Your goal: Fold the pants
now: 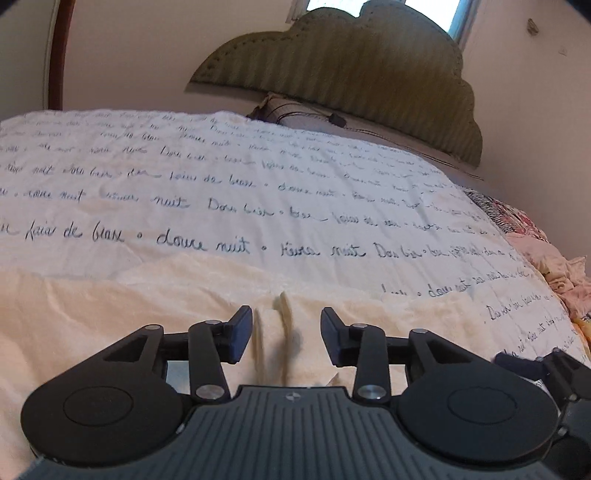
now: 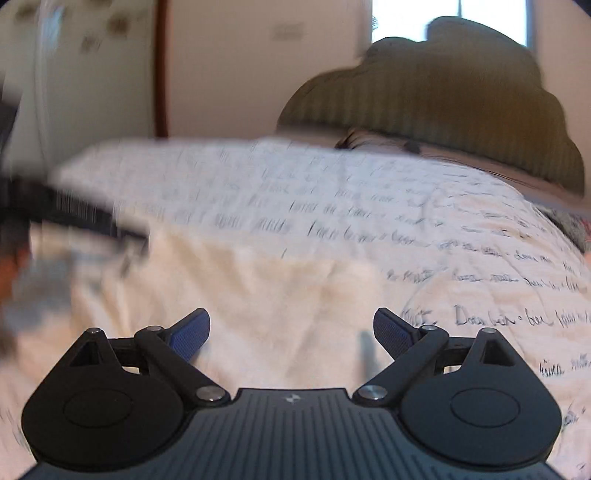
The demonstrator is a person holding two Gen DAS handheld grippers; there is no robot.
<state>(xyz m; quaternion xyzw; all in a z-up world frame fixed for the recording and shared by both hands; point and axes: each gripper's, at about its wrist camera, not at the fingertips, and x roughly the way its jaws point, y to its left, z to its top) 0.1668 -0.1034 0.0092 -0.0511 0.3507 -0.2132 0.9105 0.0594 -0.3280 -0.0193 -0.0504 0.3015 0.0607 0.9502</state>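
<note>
From my left gripper [image 1: 287,334] I see the jaws standing about half apart, with a raised fold of the cream pants [image 1: 110,314] poking up in the gap between them. The fold looks blurred, and neither pad seems to press on it, though I can't be sure at the left one. The cloth spreads out under and to both sides of this gripper, lying flat on the bed.

On the right gripper [image 2: 291,334] the jaws are spread wide and nothing is gripped; the pants [image 2: 258,280] lie beneath and ahead of the blue pads [image 2: 188,334], their far edge just beyond the fingertips. This view is badly smeared, and the dark shape at its left edge is probably the other gripper.

Past the pants runs a white quilt [image 1: 258,177] printed with lines of dark handwritten script, covering the bed. On its right edge in the left view sits a heap of pinkish patterned fabric [image 1: 535,251]. Further back a striped pillow [image 1: 295,112] lies against an olive, scalloped upholstered headboard [image 1: 351,74]. Behind that are a pale wall, a window [image 1: 454,14] above the headboard, and a dark wooden frame [image 1: 59,51] at the left.
</note>
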